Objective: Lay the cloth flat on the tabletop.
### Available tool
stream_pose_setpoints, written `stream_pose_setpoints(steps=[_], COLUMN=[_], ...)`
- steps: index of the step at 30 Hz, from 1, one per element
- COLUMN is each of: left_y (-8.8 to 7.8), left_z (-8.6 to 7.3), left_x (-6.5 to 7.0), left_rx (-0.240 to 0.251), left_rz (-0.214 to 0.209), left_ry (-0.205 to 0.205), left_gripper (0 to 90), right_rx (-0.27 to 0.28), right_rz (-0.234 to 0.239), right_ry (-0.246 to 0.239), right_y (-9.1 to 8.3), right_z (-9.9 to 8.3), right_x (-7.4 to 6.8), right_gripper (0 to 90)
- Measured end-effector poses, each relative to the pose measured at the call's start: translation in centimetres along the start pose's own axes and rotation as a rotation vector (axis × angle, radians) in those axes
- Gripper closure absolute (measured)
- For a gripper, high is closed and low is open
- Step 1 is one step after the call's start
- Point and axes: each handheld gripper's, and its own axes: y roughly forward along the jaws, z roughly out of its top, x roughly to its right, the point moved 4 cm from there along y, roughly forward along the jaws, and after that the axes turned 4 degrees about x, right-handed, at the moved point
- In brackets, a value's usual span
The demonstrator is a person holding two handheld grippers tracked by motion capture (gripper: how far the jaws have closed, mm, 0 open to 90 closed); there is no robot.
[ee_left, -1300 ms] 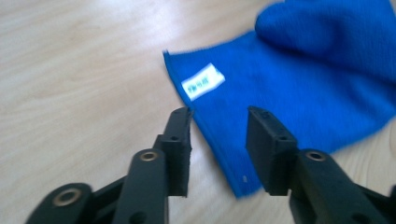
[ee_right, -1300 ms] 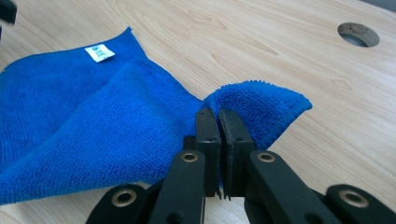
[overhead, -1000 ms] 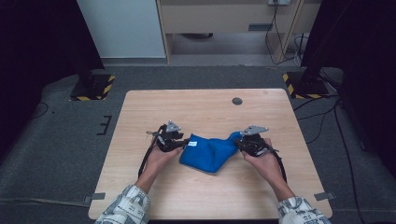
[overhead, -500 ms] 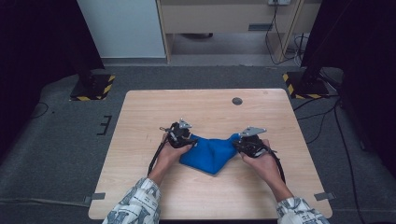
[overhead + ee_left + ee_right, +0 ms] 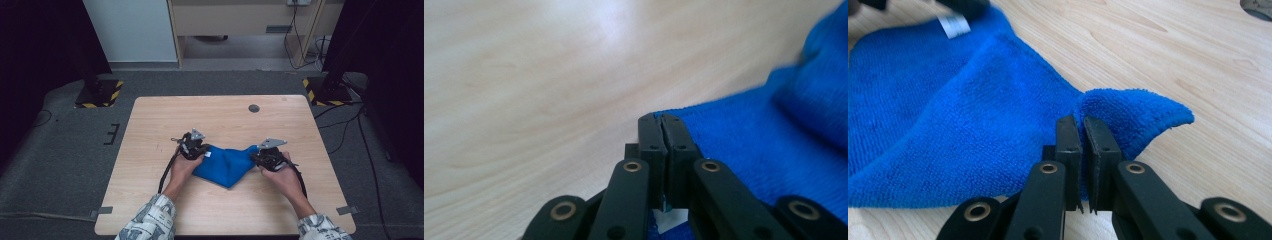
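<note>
Blue cloth (image 5: 227, 162) lies crumpled mid-table, near side. Left gripper (image 5: 663, 122) has just been closing and now pinches the left corner; right gripper (image 5: 1083, 127) clamps the right corner. Both grips made, spreading it flat looks still to come.

Between our black jaws sits the blue cloth (image 5: 963, 130), a soft, matt terry with a nubbly pile (its small tag (image 5: 954, 25) looks smooth). Under it we see the table (image 5: 220, 115), pale wood grain with a slight sheen, beyond our matt plastic fingers (image 5: 651, 140).
</note>
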Motion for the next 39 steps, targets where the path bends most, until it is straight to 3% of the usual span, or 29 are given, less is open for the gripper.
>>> stream_pose_setpoints(steps=[3,5,12,17,18,21,23,25,27,29,32,33,36,38,39], left_y=[-1.4,-2.0,-3.8,-4.0,-3.9,-3.8,-3.9,-4.0,-4.1,-4.0,-4.0,-4.0,-4.0,-4.0,-4.0], left_z=[0.1,-0.1,-0.2,-0.2,-0.5,-0.5,-0.4,-0.4,-0.5,-0.6,-0.6,-0.6,-0.6,-0.6,-0.6], left_x=[-0.3,-0.5,-1.1,-1.1,-0.9,-0.7,-0.6,-0.6,-0.7,-0.7,-0.8,-0.7,-0.7,-0.7,-0.7], left_rx=[0.029,0.027,0.069,0.076,0.063,0.066,0.075,0.074,0.074,0.069,0.067,0.070,0.069,0.068,0.067], left_rz=[0.034,0.030,0.076,0.059,0.054,0.053,0.048,0.048,0.048,0.046,0.047,0.047,0.047,0.046,0.046], left_ry=[0.015,0.008,0.012,0.003,0.010,0.007,0.005,0.003,0.001,-0.005,-0.005,-0.007,-0.005,-0.004,0.002], left_gripper=[88.2,88.2,88.1,87.9,87.9,87.8,87.8,87.7,87.7,87.7,87.6,87.6,87.6,87.6,87.6], right_rx=[-0.007,-0.014,-0.030,-0.038,-0.029,-0.021,-0.007,0.000,0.004,0.009,0.020,0.037,0.058,0.076,0.075], right_rz=[0.004,0.007,0.006,0.004,0.002,-0.003,-0.021,-0.023,-0.033,-0.047,-0.045,-0.027,-0.026,-0.034,-0.062], right_ry=[0.006,0.004,0.012,0.028,0.049,0.060,0.080,0.084,0.105,0.114,0.134,0.143,0.154,0.157,0.167], right_y=[0.0,0.1,0.3,0.4,0.3,0.1,-0.4,-0.5,-0.8,-1.1,-1.4,-1.6,-1.9,-2.2,-2.4], right_z=[-0.4,-0.6,-1.3,-1.7,-1.8,-1.8,-1.5,-1.5,-1.4,-1.4,-1.3,-1.1,-0.9,-0.7,-0.5], right_x=[-0.1,-0.1,-0.4,-0.1,0.0,0.0,0.1,0.1,0.2,0.4,0.8,1.1,1.5,1.8,2.3], right_gripper=[85.9,85.8,83.8,80.1,74.1,69.3,58.6,56.2,44.6,40.6,33.4,26.1,26.3,30.7,36.3])
